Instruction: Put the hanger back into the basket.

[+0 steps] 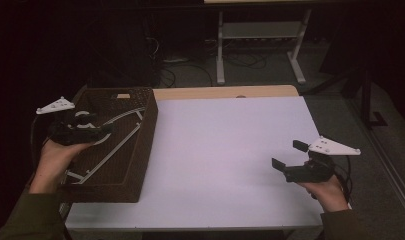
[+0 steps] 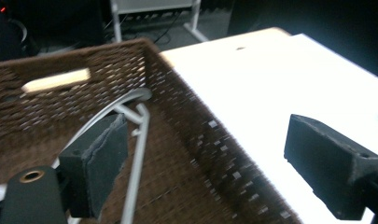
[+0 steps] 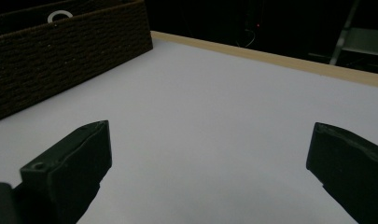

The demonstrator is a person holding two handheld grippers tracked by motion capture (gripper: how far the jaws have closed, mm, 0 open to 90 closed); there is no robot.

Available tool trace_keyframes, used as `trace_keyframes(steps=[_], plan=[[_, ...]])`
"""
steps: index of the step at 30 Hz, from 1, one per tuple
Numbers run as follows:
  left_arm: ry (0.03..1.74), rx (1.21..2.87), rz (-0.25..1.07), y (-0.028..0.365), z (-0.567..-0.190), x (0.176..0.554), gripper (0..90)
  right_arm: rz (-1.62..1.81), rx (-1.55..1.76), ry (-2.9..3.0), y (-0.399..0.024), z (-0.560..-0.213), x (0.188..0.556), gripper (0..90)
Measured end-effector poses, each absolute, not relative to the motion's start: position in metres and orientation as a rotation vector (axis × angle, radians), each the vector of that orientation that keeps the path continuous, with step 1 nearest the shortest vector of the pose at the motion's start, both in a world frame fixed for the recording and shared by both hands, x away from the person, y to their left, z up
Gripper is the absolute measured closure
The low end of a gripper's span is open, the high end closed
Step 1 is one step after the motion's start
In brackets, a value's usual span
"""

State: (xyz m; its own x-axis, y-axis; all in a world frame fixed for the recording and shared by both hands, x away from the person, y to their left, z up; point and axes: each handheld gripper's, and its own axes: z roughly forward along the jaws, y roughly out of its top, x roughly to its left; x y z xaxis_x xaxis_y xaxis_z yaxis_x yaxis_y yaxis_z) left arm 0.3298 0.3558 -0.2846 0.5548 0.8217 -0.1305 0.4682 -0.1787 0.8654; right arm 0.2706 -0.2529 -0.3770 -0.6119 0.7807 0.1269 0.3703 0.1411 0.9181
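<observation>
The right gripper [image 1: 289,159] hovers low over the bare white table [image 1: 230,155], jaws spread wide and empty. The left gripper [image 2: 214,168] is wide open too, holding nothing, straddling the near wall of the brown wicker basket [image 1: 142,145]. Below and beyond its jaws, a white wire hanger [image 2: 137,140] lies inside the basket.

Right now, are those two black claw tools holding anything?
No. The left hand-held gripper is open above the basket, its jaws astride the near wall. The right hand-held gripper is open over the bare table.
</observation>
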Motion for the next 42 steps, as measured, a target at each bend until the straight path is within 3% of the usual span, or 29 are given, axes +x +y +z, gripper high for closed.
trace_keyframes(steps=[18, 42], plan=[[0.861, 1.696, 0.416, 0.294, -0.298, 0.302, 9.6, 1.543, 0.999, 2.045, -0.233, -0.343, 0.275, 0.0], [0.739, 1.637, 0.389, 0.259, -0.328, 0.301, 2.8, 1.662, 0.930, 1.994, -0.220, -0.316, 0.284, 0.0]])
